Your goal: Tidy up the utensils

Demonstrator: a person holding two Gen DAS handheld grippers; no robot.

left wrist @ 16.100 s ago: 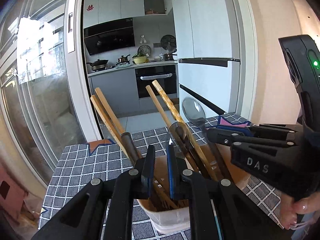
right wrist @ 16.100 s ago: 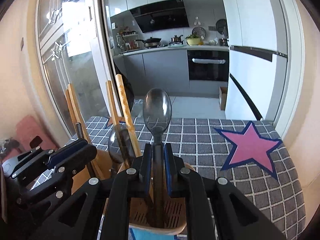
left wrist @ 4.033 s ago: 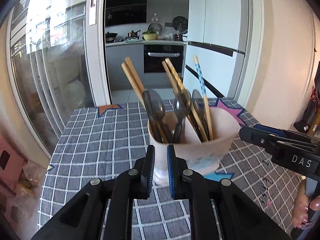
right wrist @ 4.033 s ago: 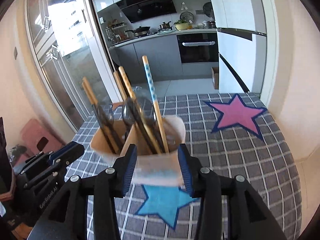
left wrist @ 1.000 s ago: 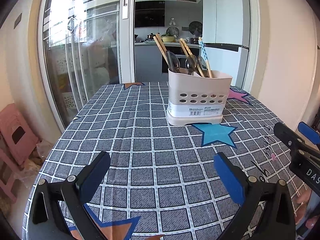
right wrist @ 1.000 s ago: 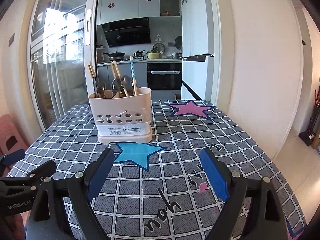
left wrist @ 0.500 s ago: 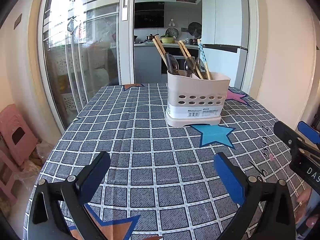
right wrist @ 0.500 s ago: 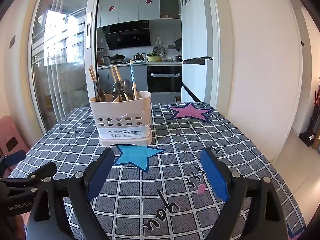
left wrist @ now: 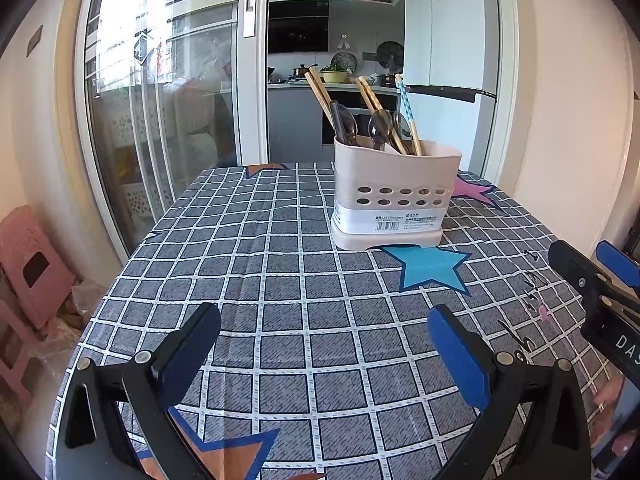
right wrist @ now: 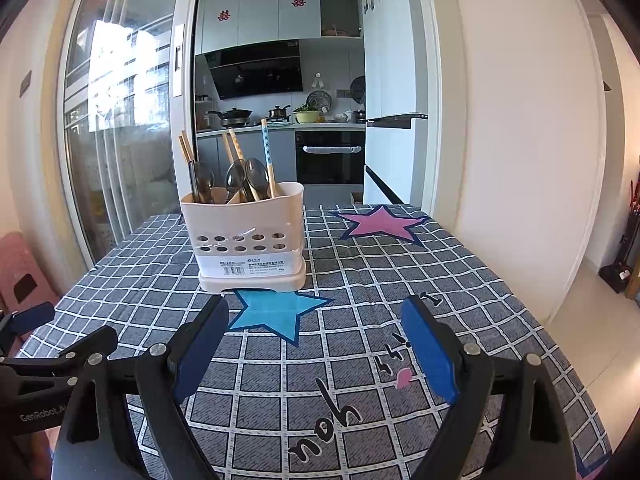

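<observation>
A white perforated utensil holder [left wrist: 394, 196] stands upright on the checked tablecloth [left wrist: 280, 280]. It holds wooden chopsticks [left wrist: 320, 94], a blue-patterned chopstick [left wrist: 407, 112] and metal spoons [left wrist: 378, 126]. It also shows in the right wrist view [right wrist: 246, 236]. My left gripper [left wrist: 324, 332] is open and empty, well back from the holder. My right gripper [right wrist: 314, 320] is open and empty, also short of the holder. Each gripper shows at the edge of the other's view.
The tablecloth has a blue star [right wrist: 278, 314] in front of the holder and a pink star [right wrist: 380, 222] behind right. Pink stools [left wrist: 28, 264] stand left of the table. A glass sliding door [left wrist: 160, 112] and a kitchen lie beyond.
Over the last second both grippers stay open and move slightly nearer the table; the holder looks a little larger. Earlier the right gripper put a spoon in and both pulled back.
</observation>
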